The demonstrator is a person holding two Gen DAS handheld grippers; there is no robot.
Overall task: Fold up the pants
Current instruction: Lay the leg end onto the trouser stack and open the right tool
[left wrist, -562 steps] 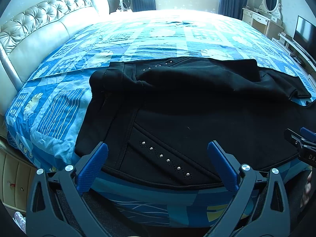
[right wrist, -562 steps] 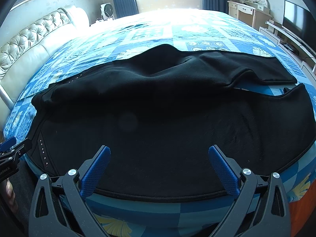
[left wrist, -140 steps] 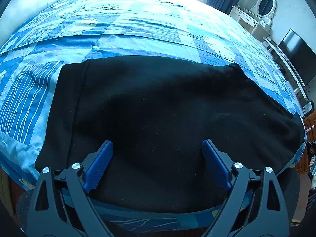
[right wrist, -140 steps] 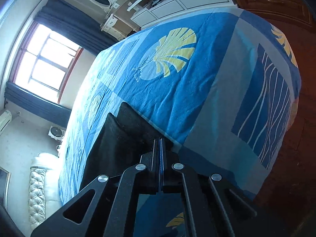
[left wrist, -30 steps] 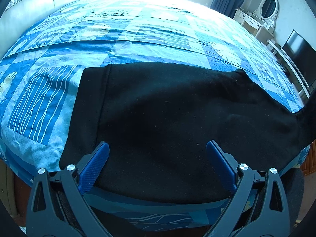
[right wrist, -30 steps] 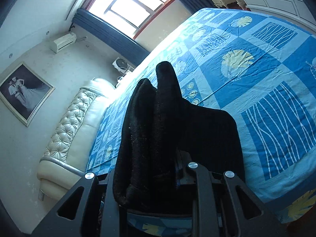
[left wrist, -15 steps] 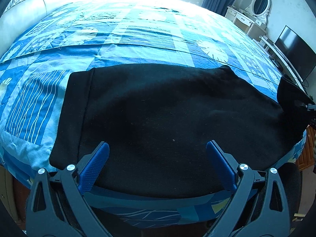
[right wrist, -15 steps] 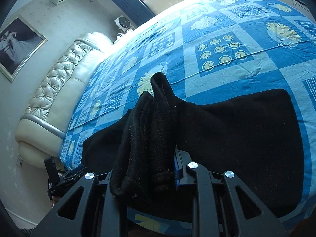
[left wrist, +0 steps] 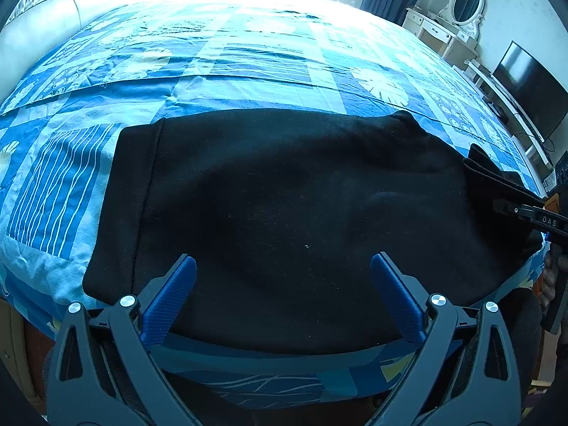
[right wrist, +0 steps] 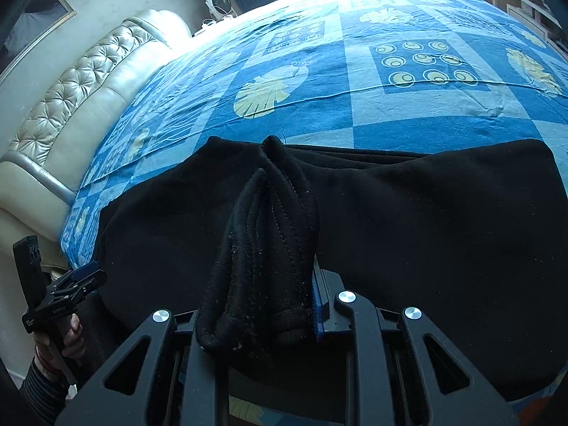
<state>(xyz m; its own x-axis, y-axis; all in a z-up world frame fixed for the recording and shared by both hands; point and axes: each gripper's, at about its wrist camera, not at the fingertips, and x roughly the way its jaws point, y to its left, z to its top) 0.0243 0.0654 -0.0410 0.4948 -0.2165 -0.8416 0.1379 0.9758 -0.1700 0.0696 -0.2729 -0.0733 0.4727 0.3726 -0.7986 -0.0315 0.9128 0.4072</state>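
Note:
The black pants [left wrist: 277, 195] lie folded lengthwise across the near edge of the bed. My left gripper [left wrist: 282, 284] is open and empty, its blue pads over the pants' near edge; it also shows in the right wrist view [right wrist: 76, 280]. My right gripper [right wrist: 269, 284] is shut on the bunched leg ends of the pants [right wrist: 269, 220] and holds them above the flat part [right wrist: 443, 213]. In the left wrist view the right gripper [left wrist: 525, 209] enters from the right with the held cloth [left wrist: 486, 174].
The bed has a blue patterned cover [left wrist: 248, 56] and a cream tufted headboard [right wrist: 81, 85]. A dresser with an oval mirror [left wrist: 461, 17] and a television [left wrist: 525, 85] stand at the right. A fan [right wrist: 218, 1] stands behind the bed.
My right gripper has carried the leg ends leftward and lower over the pants. The left gripper has barely moved and stays open.

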